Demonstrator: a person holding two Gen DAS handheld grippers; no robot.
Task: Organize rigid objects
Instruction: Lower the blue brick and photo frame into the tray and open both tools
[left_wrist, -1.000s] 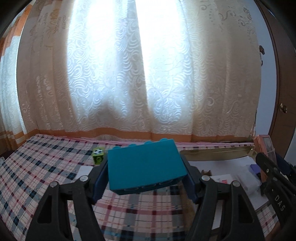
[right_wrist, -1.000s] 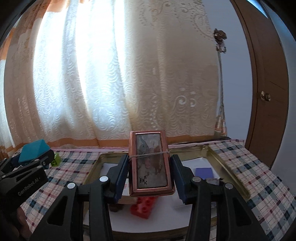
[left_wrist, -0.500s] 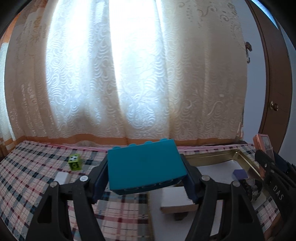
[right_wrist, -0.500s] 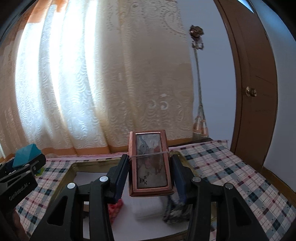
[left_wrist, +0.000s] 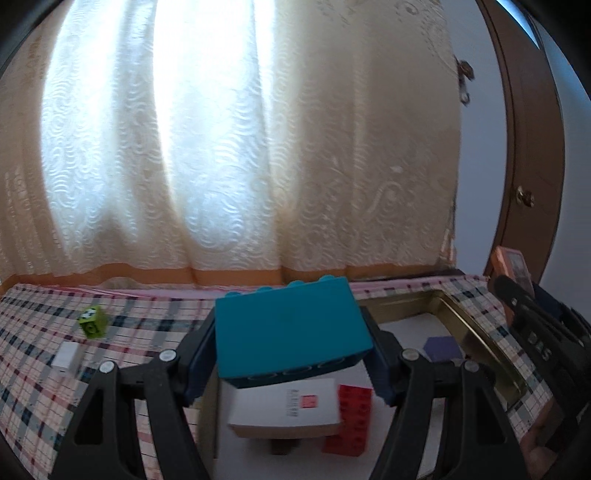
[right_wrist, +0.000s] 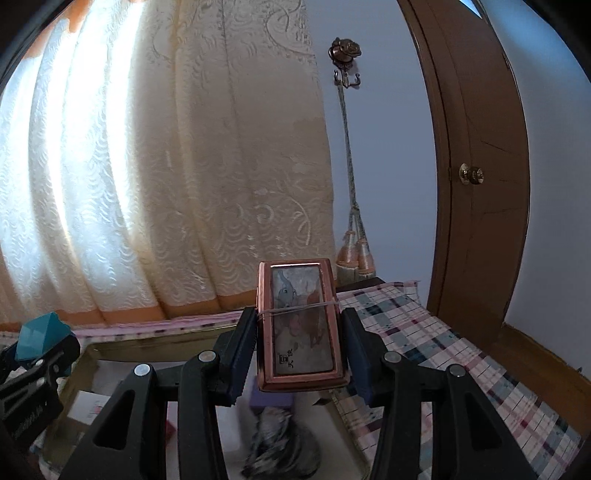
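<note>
Gold-rimmed tray (left_wrist: 476, 334) holding white box (left_wrist: 286, 410), red brick (left_wrist: 352, 417), purple block (left_wrist: 441, 349) (others blurred), left gripper (left_wrist: 291, 341) clamping teal brick (left_wrist: 290, 328), right gripper (right_wrist: 301, 345) clamping copper-framed tin (right_wrist: 301, 328).

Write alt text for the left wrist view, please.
The left gripper grips a teal toy block above a gold-rimmed tray holding a white box, red brick and purple piece. A green cube sits left on the plaid cloth; curtains behind.
</note>
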